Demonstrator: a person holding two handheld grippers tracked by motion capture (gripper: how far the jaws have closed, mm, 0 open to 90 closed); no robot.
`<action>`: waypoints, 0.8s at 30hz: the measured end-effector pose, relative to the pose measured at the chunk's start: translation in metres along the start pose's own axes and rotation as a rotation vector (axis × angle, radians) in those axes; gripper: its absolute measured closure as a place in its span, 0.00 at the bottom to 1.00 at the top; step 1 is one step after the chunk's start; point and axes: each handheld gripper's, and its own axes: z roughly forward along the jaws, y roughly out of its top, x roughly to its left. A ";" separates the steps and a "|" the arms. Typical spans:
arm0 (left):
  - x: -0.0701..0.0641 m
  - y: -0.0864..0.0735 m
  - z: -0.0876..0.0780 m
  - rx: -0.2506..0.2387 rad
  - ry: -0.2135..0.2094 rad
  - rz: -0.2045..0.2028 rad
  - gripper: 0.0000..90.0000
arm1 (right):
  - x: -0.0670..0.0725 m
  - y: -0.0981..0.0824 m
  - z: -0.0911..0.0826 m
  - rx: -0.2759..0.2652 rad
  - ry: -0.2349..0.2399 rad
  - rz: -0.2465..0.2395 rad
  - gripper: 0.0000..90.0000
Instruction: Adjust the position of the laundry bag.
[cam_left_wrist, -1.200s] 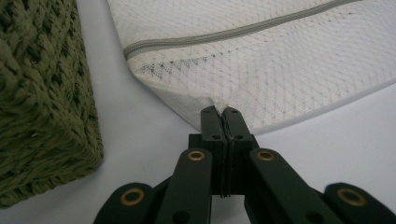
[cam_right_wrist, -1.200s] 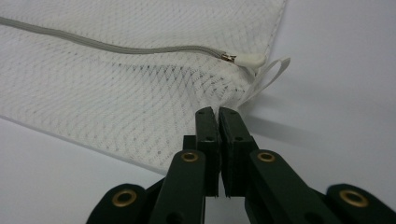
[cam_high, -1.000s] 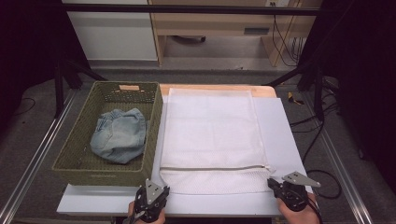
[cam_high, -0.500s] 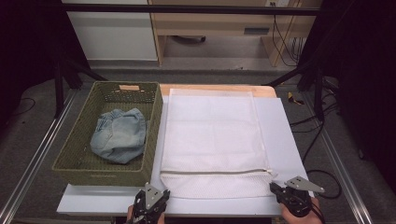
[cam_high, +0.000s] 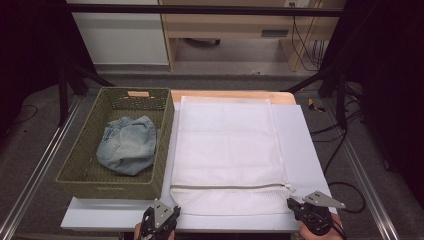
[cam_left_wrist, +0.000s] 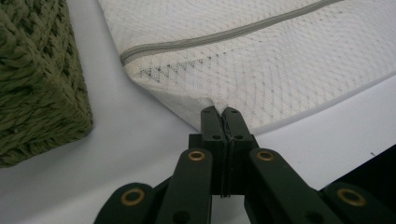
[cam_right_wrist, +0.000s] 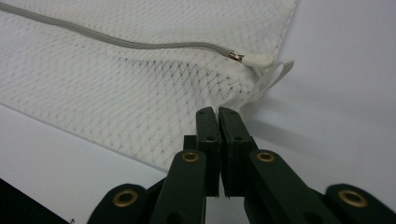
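At the near edge of the white table (cam_high: 310, 150), two hand-held grippers pinch the hem of a white mesh laundry bag (cam_high: 227, 150). The left gripper (cam_high: 167, 212) sits low at the table's front left, its grey plate facing up, with the person's hand barely showing beneath it at the bottom of the high view. In the left gripper view, its black jaws are pressed together on the bag's near left corner (cam_left_wrist: 219, 105), the mesh puckered where they meet. The right gripper (cam_high: 295, 204) mirrors it at the front right, angled inward toward the bag, with a hand wrapped around its body at the frame's lower edge. In the right gripper view, its jaws are likewise clamped on the mesh (cam_right_wrist: 217, 105) just below the zipper pull (cam_right_wrist: 254, 58) and beside a white ribbon loop (cam_right_wrist: 275, 74).

A grey zipper (cam_high: 230, 186) runs across the bag near its front hem, from left to right. Beyond it, the bag lies flat, stretching away up the middle of the table toward the wooden strip (cam_high: 225, 94) at the far edge.

To the left, a green woven basket (cam_high: 85, 177) stands just beside the bag, holding a crumpled piece of pale blue denim (cam_high: 127, 145).
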 end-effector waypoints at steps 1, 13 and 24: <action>0.000 0.000 0.000 0.000 0.000 0.000 0.99 | 0.000 0.000 0.000 0.003 0.001 -0.005 0.98; -0.002 -0.003 -0.003 0.004 -0.001 0.002 0.99 | 0.003 0.000 -0.003 0.001 0.003 -0.006 0.98; -0.002 -0.006 -0.006 0.004 0.002 -0.005 0.99 | 0.004 0.000 -0.004 0.014 0.003 -0.007 0.98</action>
